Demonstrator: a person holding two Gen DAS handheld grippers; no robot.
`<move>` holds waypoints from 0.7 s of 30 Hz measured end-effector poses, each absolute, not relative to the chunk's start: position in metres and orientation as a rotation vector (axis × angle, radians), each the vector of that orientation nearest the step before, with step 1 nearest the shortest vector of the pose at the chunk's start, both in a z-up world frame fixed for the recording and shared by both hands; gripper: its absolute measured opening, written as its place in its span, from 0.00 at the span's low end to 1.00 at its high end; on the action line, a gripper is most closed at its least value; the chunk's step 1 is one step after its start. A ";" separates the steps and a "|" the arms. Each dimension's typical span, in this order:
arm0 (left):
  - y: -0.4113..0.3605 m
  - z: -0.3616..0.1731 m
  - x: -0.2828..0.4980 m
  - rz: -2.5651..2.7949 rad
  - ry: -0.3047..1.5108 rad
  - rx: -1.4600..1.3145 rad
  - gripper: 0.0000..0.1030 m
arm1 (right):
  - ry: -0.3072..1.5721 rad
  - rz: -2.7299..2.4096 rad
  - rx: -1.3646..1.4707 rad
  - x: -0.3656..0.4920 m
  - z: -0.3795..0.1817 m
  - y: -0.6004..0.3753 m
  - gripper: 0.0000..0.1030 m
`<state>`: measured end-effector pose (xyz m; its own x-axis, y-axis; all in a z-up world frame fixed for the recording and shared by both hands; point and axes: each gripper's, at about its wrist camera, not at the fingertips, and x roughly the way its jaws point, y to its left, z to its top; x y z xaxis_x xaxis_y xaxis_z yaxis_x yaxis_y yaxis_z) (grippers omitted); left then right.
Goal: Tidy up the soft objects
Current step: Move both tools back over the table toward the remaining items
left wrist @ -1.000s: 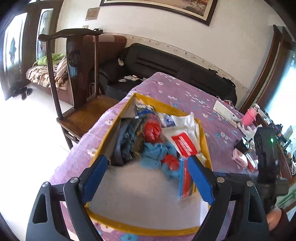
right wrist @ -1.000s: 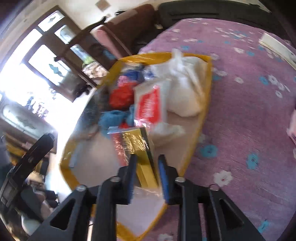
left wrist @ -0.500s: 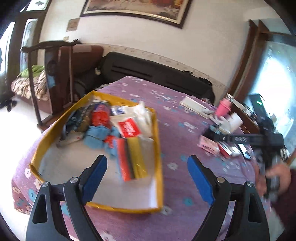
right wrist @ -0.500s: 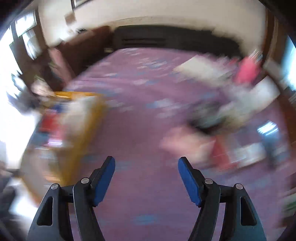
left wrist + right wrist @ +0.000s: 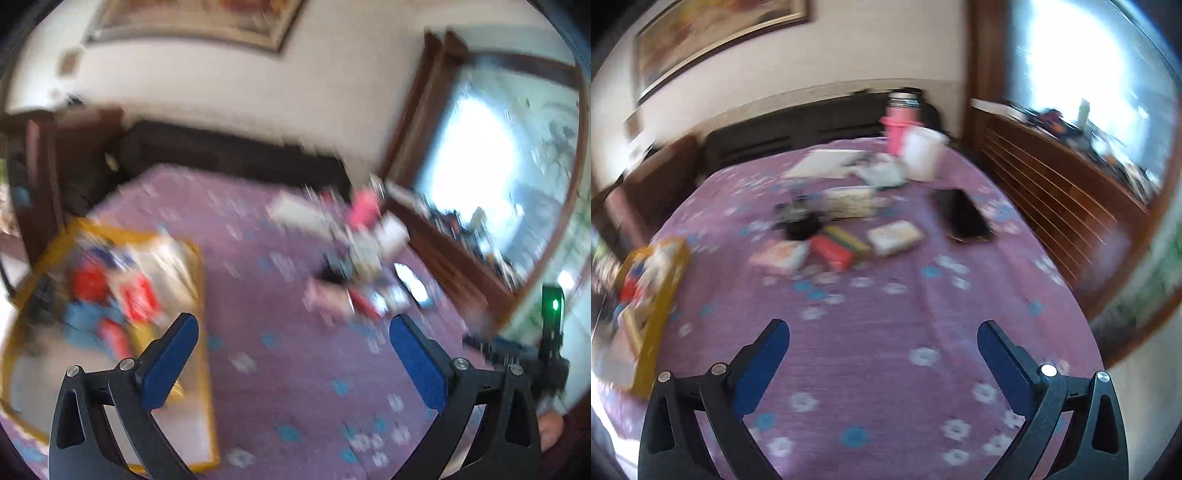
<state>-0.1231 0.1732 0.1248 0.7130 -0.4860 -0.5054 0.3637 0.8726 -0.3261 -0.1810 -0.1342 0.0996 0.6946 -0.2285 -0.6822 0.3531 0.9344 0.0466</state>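
A yellow-rimmed box [image 5: 201,295] on the purple flowered tablecloth holds soft things: a red bundle [image 5: 88,284], blue cloth [image 5: 79,317] and a white bag [image 5: 168,258], all blurred. My left gripper [image 5: 291,325] hovers over the cloth just right of the box, its jaws opening with nothing between them. My right gripper [image 5: 882,328] hangs above bare cloth near the table's front, its jaws also opening and empty. Beyond it lie a pink packet [image 5: 779,256], a red and yellow-green packet [image 5: 838,245] and a pale packet [image 5: 895,236]. The box [image 5: 665,295] is far to its left.
A black phone [image 5: 964,218], a small black object [image 5: 801,225], a flat white box [image 5: 827,164], a pink bottle [image 5: 899,125] and a white cup [image 5: 923,153] stand further back. A wooden cabinet [image 5: 1052,192] runs along the table's right side. A dark sofa [image 5: 229,158] is behind.
The right gripper let go of the red and gold packet in the box, opened wide and swung right over the table. The left gripper also swung right off the box and widened.
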 end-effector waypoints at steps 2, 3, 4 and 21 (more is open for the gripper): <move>0.149 0.106 -0.116 -0.516 0.696 -0.175 1.00 | 0.765 -0.340 0.284 -0.177 0.086 -0.160 1.00; 0.143 0.100 -0.115 -0.520 0.712 -0.163 1.00 | 0.801 -0.354 0.342 -0.170 0.077 -0.174 1.00; 0.133 0.092 -0.113 -0.525 0.734 -0.144 1.00 | 0.843 -0.365 0.397 -0.162 0.067 -0.188 0.99; 0.086 0.009 -0.058 -0.332 0.968 -0.093 1.00 | 0.888 0.245 0.255 0.045 0.035 -0.106 0.87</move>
<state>-0.0577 0.0856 0.0093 0.5208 -0.3174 -0.7925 0.2351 0.9458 -0.2243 0.0450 -0.1063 0.0349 0.6067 0.3148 -0.7300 -0.1047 0.9419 0.3191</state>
